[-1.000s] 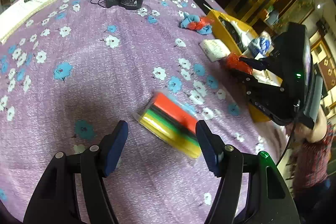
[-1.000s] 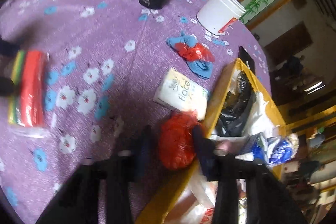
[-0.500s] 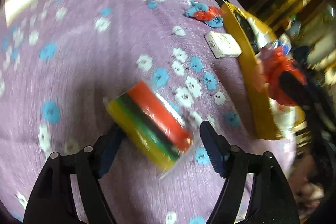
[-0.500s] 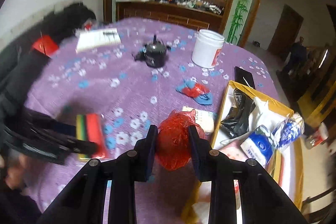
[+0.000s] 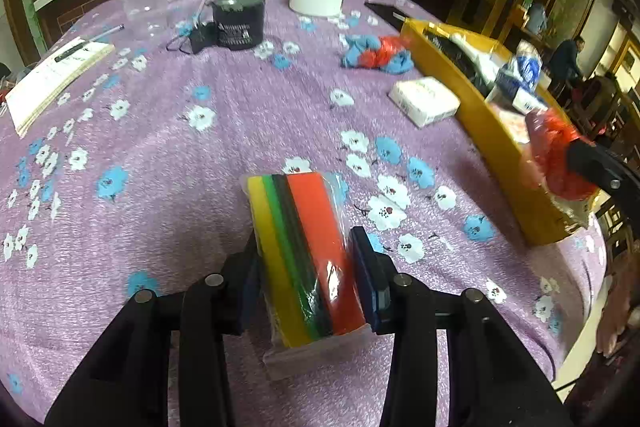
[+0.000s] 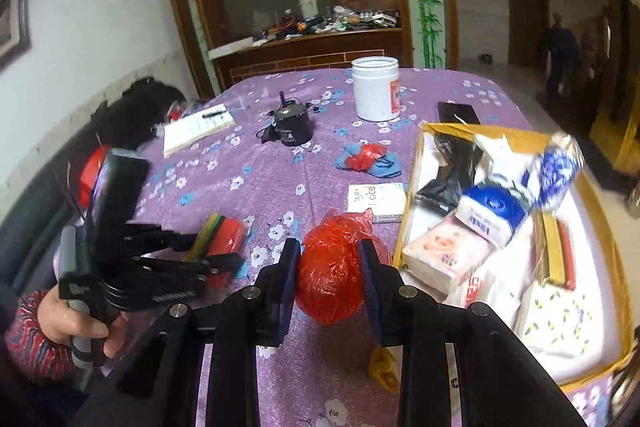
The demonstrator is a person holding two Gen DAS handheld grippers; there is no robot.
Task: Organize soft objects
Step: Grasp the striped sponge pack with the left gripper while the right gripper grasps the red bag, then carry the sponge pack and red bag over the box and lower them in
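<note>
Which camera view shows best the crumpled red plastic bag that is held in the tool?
The right wrist view: the crumpled red plastic bag sits centred and sharp between the pads of the right tool. The left wrist view shows the bag only blurred at its right edge, over the yellow box.

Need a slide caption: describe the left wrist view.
Left gripper closing on striped sponge pack atop floral tablecloth.

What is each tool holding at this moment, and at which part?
The right tool grips the red plastic bag ball by its two sides. The left tool is closing on the wrapped sponge pack, pads at its yellow and orange faces, near end.
</note>
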